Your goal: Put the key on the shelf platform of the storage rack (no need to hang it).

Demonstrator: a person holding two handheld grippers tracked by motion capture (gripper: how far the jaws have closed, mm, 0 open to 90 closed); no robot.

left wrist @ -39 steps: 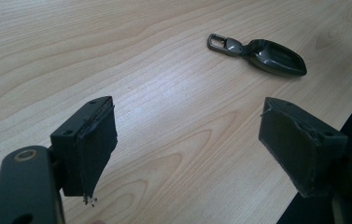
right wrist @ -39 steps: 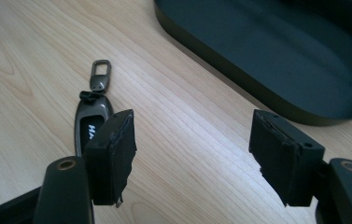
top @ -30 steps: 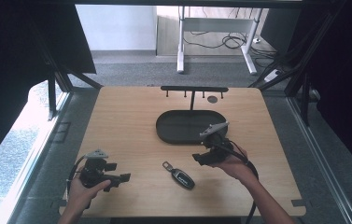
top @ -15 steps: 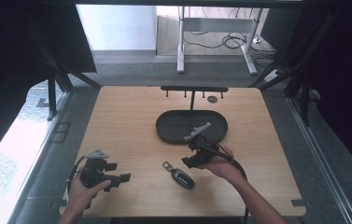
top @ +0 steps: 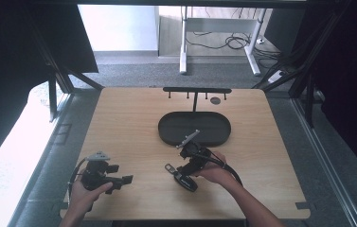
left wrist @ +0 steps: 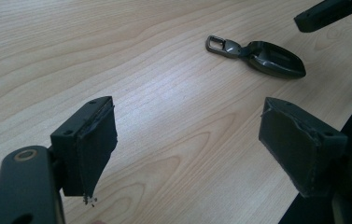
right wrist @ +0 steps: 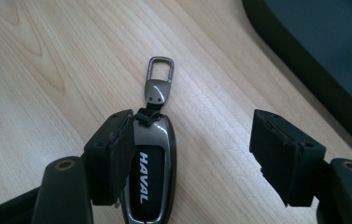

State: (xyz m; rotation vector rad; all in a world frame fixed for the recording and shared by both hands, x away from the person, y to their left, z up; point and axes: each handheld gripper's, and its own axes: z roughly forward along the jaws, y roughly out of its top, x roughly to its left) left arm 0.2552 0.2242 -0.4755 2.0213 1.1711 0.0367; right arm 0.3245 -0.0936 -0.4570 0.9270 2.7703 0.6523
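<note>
While the right gripper (top: 182, 171) hung just over the car key fob (top: 182, 177) on the near half of the wooden table (top: 129, 123), its jaws stood apart and had just been opening a little further, with nothing clamped. In the right gripper view, the fob (right wrist: 151, 163) lay flat on the wood between the jaws, close against the left-hand pad (right wrist: 117, 156); whether that pad touched the casing could not be told. The other pad (right wrist: 276, 151) stood well apart from it. The fob's metal clip loop (right wrist: 160, 70) pointed away from the gripper, and white lettering reading HAVAL ran along the black face.

The black oval tray (top: 166, 135) sat near the middle of the table, just beyond the right gripper; its rim (right wrist: 295, 60) crossed the upper right corner of the right gripper view.

The left gripper (top: 119, 179) sat low over the near left part of the table, released, jaws wide with bare wood between them. In the left gripper view the fob (left wrist: 269, 57) lay well ahead.
</note>
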